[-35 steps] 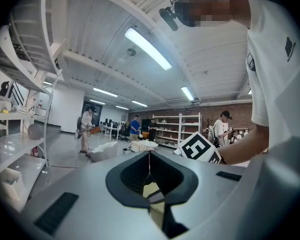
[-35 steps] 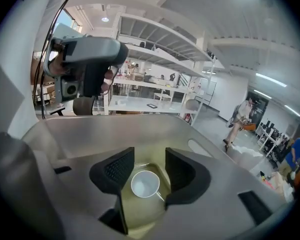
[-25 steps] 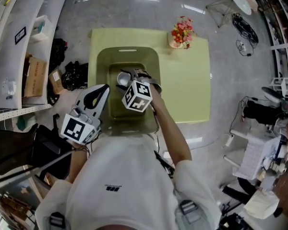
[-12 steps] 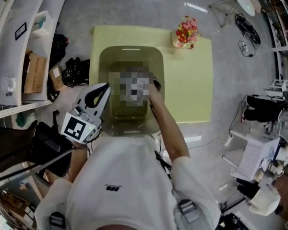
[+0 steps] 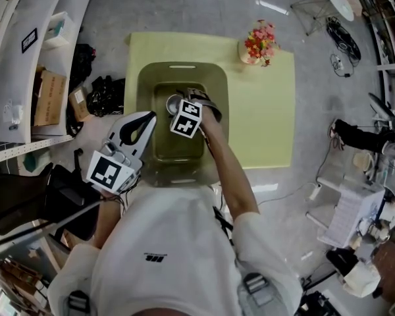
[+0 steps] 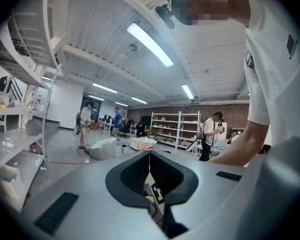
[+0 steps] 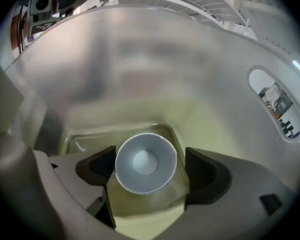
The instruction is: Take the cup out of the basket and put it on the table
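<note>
A pale grey cup (image 5: 173, 104) stands upright on the bottom of the translucent olive basket (image 5: 181, 66), which sits on the yellow-green table (image 5: 263, 110). My right gripper (image 5: 182, 99) reaches steeply down into the basket. In the right gripper view the cup (image 7: 146, 163) lies between the two dark pads (image 7: 97, 165) of the right gripper (image 7: 150, 159); its jaws have just been opening and stand open on either side of the rim. My left gripper (image 5: 147, 116) hovers by the basket's near left corner, pointing level, its jaws closed tip to tip (image 6: 149, 156).
A pot of pink and red flowers (image 5: 260, 41) stands at the table's far right corner. Shelves (image 5: 26, 58), a cardboard box (image 5: 47, 104) and black bags (image 5: 102, 97) crowd the floor on the left. The basket wall (image 7: 190, 84) surrounds the right gripper.
My right gripper has sunk deeper into the basket and now brackets the cup. The left gripper has stayed where it was.
</note>
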`<state>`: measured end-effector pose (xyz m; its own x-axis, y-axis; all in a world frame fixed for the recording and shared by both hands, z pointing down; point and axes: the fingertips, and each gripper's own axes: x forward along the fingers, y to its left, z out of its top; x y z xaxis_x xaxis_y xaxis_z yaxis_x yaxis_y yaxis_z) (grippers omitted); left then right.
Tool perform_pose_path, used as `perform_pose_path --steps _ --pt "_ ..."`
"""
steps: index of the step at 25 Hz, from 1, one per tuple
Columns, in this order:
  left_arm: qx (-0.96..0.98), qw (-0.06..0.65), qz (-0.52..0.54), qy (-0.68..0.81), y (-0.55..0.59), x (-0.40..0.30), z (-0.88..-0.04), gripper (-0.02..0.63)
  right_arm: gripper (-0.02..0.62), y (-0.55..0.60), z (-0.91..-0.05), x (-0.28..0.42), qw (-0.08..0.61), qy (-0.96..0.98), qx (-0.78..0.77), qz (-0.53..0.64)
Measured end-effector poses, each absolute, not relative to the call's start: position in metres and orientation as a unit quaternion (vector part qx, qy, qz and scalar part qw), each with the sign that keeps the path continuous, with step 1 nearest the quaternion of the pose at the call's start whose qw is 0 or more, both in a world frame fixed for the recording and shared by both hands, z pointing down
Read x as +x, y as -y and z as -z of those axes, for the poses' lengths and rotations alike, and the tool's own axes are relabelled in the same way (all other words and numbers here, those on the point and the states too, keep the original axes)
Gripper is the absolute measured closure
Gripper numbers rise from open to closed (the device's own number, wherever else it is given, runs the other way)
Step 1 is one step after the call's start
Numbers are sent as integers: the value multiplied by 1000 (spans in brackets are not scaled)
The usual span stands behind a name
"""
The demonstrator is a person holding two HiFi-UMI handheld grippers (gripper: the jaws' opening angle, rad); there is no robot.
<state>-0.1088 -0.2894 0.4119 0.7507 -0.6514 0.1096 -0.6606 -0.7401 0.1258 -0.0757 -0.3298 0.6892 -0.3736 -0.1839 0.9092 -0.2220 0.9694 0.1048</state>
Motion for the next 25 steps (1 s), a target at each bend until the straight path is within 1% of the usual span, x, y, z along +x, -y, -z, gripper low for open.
perform_pose_path --steps 8,10,13,21,25 --pt "932 85 -34 351 292 -105 -413 594 181 331 -699 -76 541 831 131 -24" --pt "932 85 -35 351 292 -104 -414 594 202 329 -699 -76 541 831 127 -21" --pt "932 83 -38 350 292 -104 -416 594 213 328 -698 -77 543 831 120 -13" --pt "934 76 -41 347 295 -105 -419 594 219 329 -678 -82 537 835 118 4" --pt "932 87 -45 350 295 -104 -422 594 222 329 -665 -83 533 837 123 6"
